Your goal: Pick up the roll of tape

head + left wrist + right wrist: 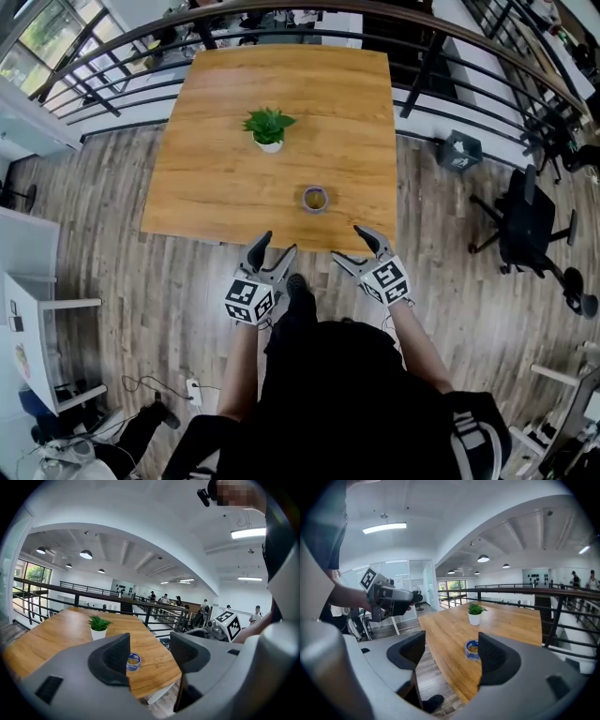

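— Where's the tape (pixel 315 199) from where you stand?

— Flat on the tabletop (pixel 234 141), hole up, close to the near edge and over toward its right corner. The plant (pixel 269 127) sits farther in, well apart from it.

— And the person's two grippers?

— Both hang just off that near edge, short of the wood. The left gripper (pixel 277 244) has its jaws apart with nothing in them; the tape only shows beyond the gap. The right gripper (pixel 346 242) is the same, jaws wide and empty, and it's the nearer one to the tape.

— How do you reckon the tape handles?

— Light, I'd say, and fairly stiff: a wound ring on a core, so it shouldn't crush under a firm squeeze. The outer face looks smooth, though, and the wood under it looks slick, so a nudge from one jaw could send it skating.

— So where would you take hold?

— Either across the full outside, one jaw on each side, or one jaw down the hole and the other outside, pinching the wall. The wall pinch seems safer to me, since the ring is low and lies flat against the wood.
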`<state>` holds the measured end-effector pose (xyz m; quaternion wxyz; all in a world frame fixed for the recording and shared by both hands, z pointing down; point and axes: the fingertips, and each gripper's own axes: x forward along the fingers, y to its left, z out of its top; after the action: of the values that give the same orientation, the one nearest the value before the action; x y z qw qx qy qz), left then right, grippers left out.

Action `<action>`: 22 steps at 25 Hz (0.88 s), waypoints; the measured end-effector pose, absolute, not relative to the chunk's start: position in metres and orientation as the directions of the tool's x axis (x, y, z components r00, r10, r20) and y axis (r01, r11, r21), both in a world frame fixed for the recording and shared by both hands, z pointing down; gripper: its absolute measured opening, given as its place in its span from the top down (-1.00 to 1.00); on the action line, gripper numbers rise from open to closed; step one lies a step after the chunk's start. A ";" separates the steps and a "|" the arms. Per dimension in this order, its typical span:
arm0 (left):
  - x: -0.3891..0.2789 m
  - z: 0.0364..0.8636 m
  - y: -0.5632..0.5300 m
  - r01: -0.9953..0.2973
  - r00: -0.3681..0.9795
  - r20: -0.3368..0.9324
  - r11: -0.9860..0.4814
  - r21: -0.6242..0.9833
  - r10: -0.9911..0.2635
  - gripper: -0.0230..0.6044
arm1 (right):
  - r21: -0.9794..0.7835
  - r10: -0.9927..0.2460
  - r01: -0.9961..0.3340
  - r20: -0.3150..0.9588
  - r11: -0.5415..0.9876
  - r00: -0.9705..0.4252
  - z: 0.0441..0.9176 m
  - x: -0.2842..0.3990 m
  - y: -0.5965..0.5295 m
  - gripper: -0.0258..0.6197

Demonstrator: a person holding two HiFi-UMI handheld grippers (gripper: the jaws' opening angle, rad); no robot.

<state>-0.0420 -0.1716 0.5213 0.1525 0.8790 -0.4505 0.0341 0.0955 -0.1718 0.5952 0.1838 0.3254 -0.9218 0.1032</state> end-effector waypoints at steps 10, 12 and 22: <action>-0.064 0.514 -0.224 -0.767 0.638 0.179 -0.597 0.236 -0.748 0.06 | -0.107 -0.596 -0.674 0.381 0.731 -0.707 0.587 0.069 -0.220 -0.20; -0.067 0.515 -0.229 -0.758 0.649 0.180 -0.608 0.236 -0.739 0.06 | -0.104 -0.596 -0.679 0.397 0.727 -0.698 0.593 0.065 -0.222 -0.19; -0.103 0.526 -0.257 -0.749 0.660 0.195 -0.614 0.248 -0.726 0.06 | -0.090 -0.610 -0.701 0.424 0.707 -0.669 0.607 0.040 -0.243 -0.17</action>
<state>-0.1032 -0.2570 0.5261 0.1554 0.8976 -0.4107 0.0375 0.0403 -0.2433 0.6069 0.1847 0.3623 -0.9052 0.1234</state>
